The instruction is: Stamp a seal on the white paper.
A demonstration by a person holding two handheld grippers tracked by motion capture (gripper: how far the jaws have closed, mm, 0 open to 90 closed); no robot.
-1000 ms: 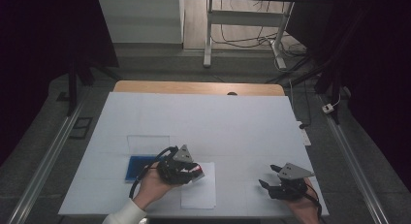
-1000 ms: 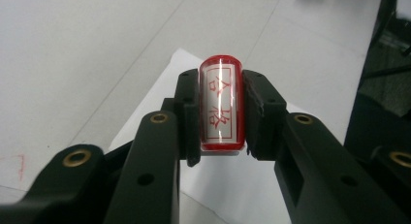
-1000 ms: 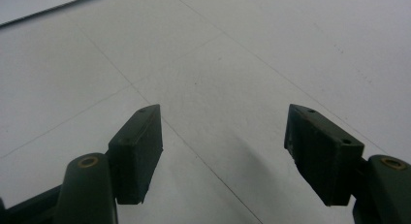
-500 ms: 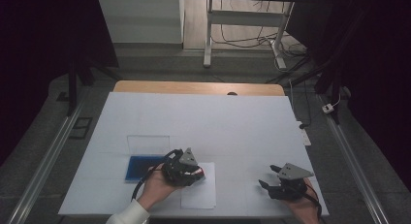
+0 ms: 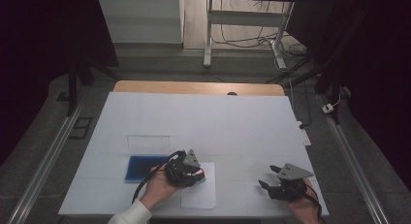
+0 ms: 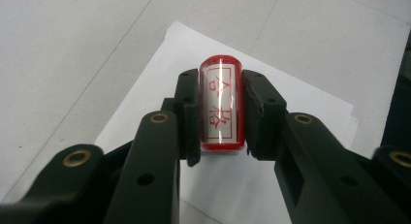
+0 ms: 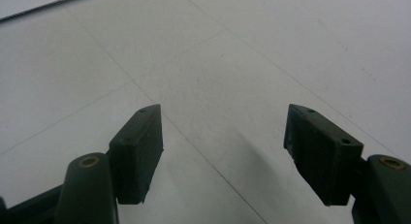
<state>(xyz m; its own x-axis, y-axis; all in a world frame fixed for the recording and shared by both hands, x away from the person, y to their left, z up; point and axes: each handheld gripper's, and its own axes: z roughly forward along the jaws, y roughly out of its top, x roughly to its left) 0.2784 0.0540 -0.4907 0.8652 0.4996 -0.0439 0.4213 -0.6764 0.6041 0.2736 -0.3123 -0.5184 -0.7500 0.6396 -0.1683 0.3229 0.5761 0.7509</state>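
Red stamp (image 6: pixel 221 107) in left claw (image 6: pixel 221 118), printing face toward camera.

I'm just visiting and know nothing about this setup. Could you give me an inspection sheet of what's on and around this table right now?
Surface: white table top, wooden strip along the far edge.
Job's things: red stamp with red characters on its label; white paper sheet; blue ink pad with open clear lid.
Clutter: nothing seen.
Grippers: left hand-held gripper clamped on the stamp above the sheet; right hand-held gripper open, holding nothing.
Cables: black cable trailing from the left one; more on the floor.
Surroundings: dark room, white frame legs beyond.
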